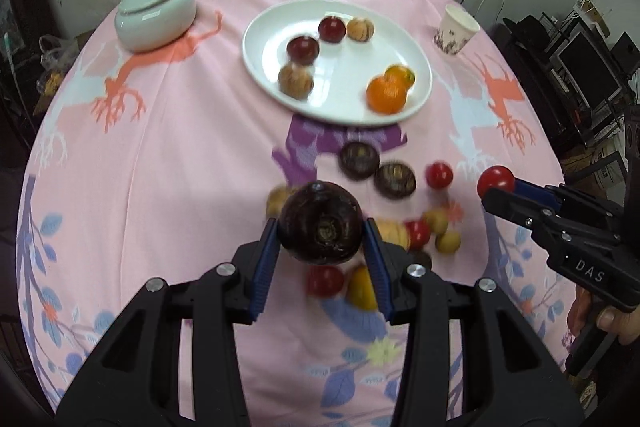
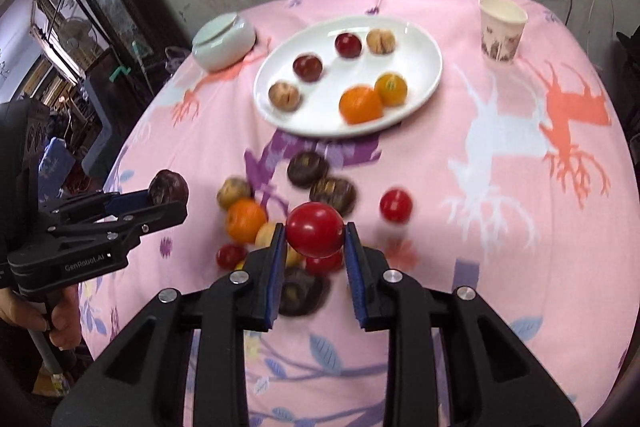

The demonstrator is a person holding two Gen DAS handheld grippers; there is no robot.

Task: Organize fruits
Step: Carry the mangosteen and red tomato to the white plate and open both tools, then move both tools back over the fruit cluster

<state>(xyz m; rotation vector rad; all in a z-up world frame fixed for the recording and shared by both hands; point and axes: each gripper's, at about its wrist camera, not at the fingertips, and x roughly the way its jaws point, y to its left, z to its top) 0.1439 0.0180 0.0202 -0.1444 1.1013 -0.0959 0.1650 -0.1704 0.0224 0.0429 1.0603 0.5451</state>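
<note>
My left gripper [image 1: 321,227] is shut on a dark purple round fruit [image 1: 320,223] and holds it above the loose pile; it also shows in the right wrist view [image 2: 168,189]. My right gripper [image 2: 315,235] is shut on a red round fruit [image 2: 315,235]; it also shows in the left wrist view [image 1: 496,183]. A white oval plate [image 1: 276,23] [image 2: 416,39] beyond holds two dark red fruits, two walnut-like ones and two oranges [image 2: 360,105]. Loose fruits lie on the pink cloth: two dark purple ones [image 2: 308,169], a red one [image 2: 395,205], an orange [image 2: 245,220] and small yellow ones.
A pale green lidded bowl [image 1: 156,13] [image 2: 224,41] stands at the far left of the table. A paper cup [image 1: 456,31] [image 2: 502,29] stands at the far right. The table's pink deer-print cloth [image 1: 180,147] drops off at the edges, with furniture around.
</note>
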